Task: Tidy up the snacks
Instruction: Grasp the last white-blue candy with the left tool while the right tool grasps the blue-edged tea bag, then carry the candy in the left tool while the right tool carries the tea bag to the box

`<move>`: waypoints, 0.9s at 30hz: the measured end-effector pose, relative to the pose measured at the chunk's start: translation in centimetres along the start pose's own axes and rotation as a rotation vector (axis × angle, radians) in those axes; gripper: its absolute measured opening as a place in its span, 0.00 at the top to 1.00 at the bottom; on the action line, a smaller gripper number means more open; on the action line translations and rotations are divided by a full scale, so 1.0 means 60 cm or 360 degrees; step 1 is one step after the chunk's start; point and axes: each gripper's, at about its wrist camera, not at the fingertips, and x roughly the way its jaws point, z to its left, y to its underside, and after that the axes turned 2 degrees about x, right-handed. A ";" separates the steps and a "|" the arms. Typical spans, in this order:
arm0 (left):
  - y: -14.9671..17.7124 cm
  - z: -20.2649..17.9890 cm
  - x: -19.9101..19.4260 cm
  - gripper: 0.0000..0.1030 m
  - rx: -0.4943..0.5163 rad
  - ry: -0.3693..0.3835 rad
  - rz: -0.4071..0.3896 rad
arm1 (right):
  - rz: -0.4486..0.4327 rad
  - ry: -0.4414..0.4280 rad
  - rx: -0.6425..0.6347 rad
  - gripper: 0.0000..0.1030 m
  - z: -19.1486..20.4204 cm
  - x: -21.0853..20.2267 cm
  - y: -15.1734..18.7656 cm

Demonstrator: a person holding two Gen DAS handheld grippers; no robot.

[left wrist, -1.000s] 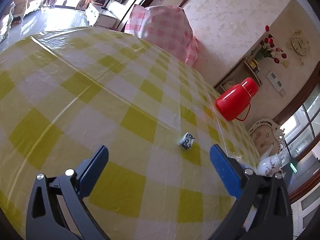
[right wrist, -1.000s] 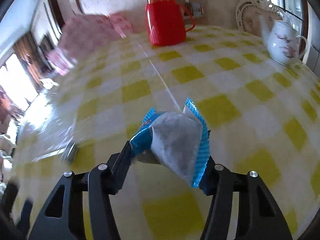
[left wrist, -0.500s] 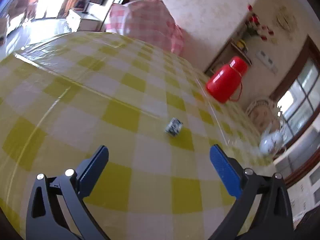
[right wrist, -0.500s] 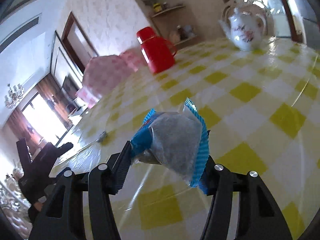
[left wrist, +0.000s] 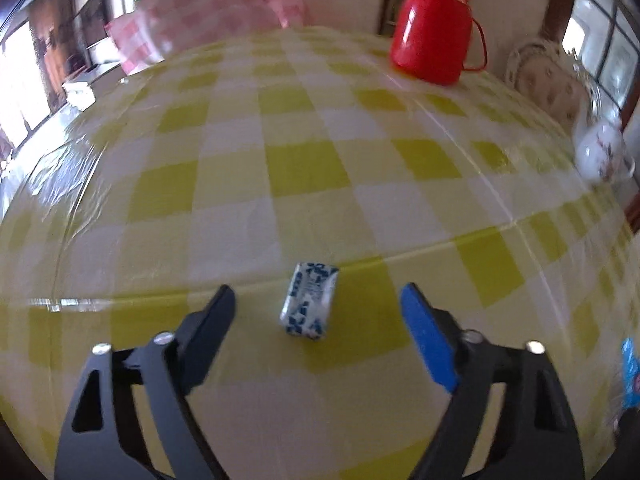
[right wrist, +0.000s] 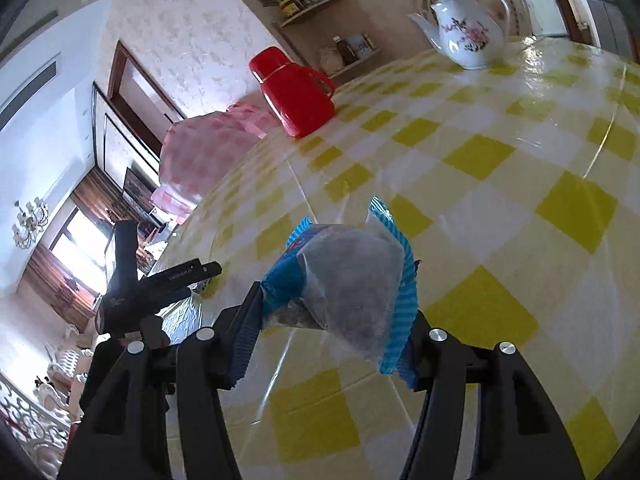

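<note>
A small blue-and-white wrapped candy point(left wrist: 309, 301) lies on the yellow-checked tablecloth point(left wrist: 304, 168). My left gripper point(left wrist: 318, 300) is open, its jaws on either side of the candy without touching it. My right gripper point(right wrist: 332, 300) is shut on a blue-edged clear snack packet point(right wrist: 348, 276) with dark contents, held above the table. The left gripper also shows in the right wrist view point(right wrist: 200, 272) at the left, low over the table. A blue edge of the packet point(left wrist: 630, 372) shows at the right of the left wrist view.
A red thermos jug point(left wrist: 434, 28) stands at the table's far side. A white flowered teapot point(right wrist: 468, 34) stands at the far right edge. A chair with a pink checked cover point(left wrist: 216, 12) is behind the table.
My left gripper has moved forward and down until the candy lies between its open jaws. My right gripper keeps hold of the packet and has turned slightly.
</note>
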 end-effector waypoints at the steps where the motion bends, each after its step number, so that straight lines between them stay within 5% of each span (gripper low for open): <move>1: 0.001 0.001 0.000 0.37 0.0029 -0.0002 -0.0007 | -0.0001 0.0000 -0.0002 0.45 0.000 0.000 0.000; 2: 0.003 0.000 -0.001 0.46 0.0065 -0.0023 -0.0017 | 0.0000 0.0002 -0.0003 0.45 0.000 0.000 0.000; 3: 0.007 -0.005 -0.003 0.76 0.0130 -0.0047 -0.0041 | 0.0001 0.0003 -0.0005 0.45 0.001 0.000 0.000; 4: 0.007 -0.007 -0.004 0.79 0.0150 -0.0023 -0.0049 | 0.0001 0.0003 -0.0004 0.45 0.000 0.000 0.000; 6: 0.014 -0.012 -0.013 0.79 0.0151 0.0059 -0.0091 | -0.0005 0.0004 -0.0003 0.45 0.000 -0.002 0.000; 8: 0.020 -0.030 -0.027 0.79 0.0233 -0.0012 -0.0149 | -0.0005 0.0005 -0.0004 0.45 0.000 -0.001 0.000; 15: 0.053 -0.084 -0.081 0.79 0.0238 0.0089 -0.0273 | -0.0003 0.0005 -0.0009 0.45 -0.002 0.001 -0.001; 27: 0.170 -0.128 -0.161 0.79 0.0115 0.0146 -0.0328 | 0.0051 -0.0048 -0.0003 0.45 -0.004 0.005 0.000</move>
